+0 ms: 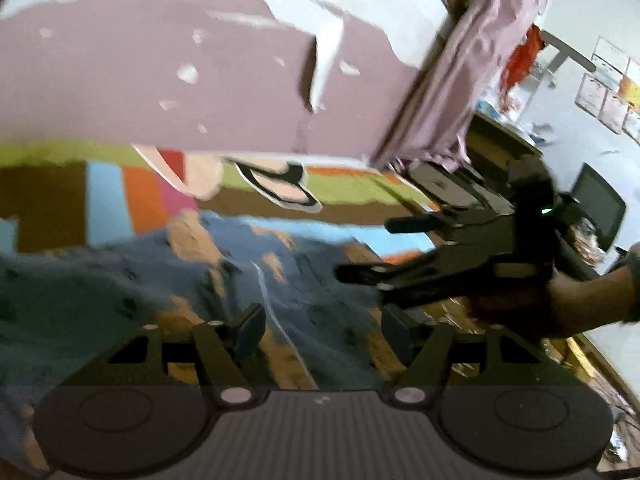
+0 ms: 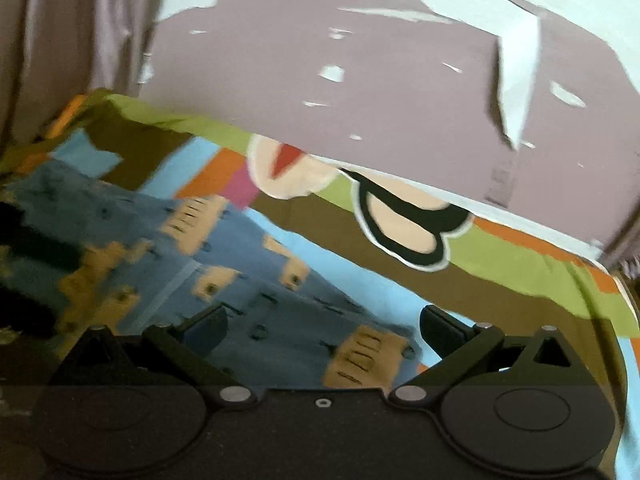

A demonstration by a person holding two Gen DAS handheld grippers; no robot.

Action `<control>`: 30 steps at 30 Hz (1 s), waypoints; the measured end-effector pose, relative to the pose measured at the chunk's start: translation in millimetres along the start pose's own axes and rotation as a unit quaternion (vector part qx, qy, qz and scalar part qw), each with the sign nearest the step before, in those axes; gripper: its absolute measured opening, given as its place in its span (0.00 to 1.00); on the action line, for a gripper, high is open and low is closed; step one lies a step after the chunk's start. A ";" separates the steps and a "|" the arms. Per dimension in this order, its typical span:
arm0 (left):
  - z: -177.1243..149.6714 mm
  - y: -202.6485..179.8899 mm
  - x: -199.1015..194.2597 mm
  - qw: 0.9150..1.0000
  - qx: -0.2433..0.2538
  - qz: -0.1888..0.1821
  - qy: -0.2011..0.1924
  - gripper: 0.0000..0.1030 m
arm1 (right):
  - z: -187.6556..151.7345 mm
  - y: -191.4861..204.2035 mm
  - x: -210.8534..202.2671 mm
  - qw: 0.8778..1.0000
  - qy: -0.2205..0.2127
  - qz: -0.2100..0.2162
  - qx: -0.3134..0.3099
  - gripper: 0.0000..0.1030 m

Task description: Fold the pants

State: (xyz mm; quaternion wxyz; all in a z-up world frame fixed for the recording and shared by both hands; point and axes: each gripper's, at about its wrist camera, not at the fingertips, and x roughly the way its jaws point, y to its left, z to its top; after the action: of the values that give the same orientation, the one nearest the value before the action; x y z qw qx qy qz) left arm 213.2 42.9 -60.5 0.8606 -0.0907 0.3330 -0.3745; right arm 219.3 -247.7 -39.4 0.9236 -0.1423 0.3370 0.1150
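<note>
Blurry shots, both of them. Pants (image 2: 168, 256) lay spread on the bed (image 2: 500, 276), blue with tan patches and small dark marks, on top of a bright striped sheet with a cartoon print. Seen in the left view too, pants (image 1: 120, 280) bunched up across the lower left, with a pale line running down the cloth.

Left tongs (image 1: 324, 332) stood open over the pants, nothing between the pads, not touching the cloth as far as could be told. Right tongs (image 2: 324, 330) gaped wide, also empty, hanging above the pants' edge where blue cloth met the light-blue stripe of the sheet. Same right tongs (image 1: 372, 248) showed up in the left view, coming in from the right side, fingers spread apart, gripped by a hand (image 1: 520, 304) with a bare forearm behind it.

Behind the bed, a mauve wall (image 1: 200, 80) with lots of paint peeled off in pale patches. Off to the right, a mauve curtain (image 1: 472, 60), something red (image 1: 520, 60) hanging past it, a dark chair (image 1: 600, 204), and papers (image 1: 612, 88) pinned to a pale wall.
</note>
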 end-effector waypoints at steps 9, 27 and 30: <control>-24.7 7.6 21.2 0.996 0.025 0.043 0.075 0.66 | -30.1 -45.7 12.4 0.989 -0.004 -0.145 0.025 0.99; -29.5 -19.8 3.2 0.995 0.085 0.028 0.045 0.72 | 26.8 69.3 43.6 0.989 -0.048 0.056 -0.132 0.84; -32.8 -15.2 13.2 0.994 0.074 0.028 0.080 0.72 | 31.4 63.9 42.1 0.990 -0.051 0.056 -0.115 0.85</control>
State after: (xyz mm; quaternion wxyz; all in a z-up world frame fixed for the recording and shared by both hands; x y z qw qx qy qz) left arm 189.9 26.0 -86.0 0.8459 0.0125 0.3743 -0.3797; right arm 249.6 -172.5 -55.8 0.9091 -0.2220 0.2816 0.2119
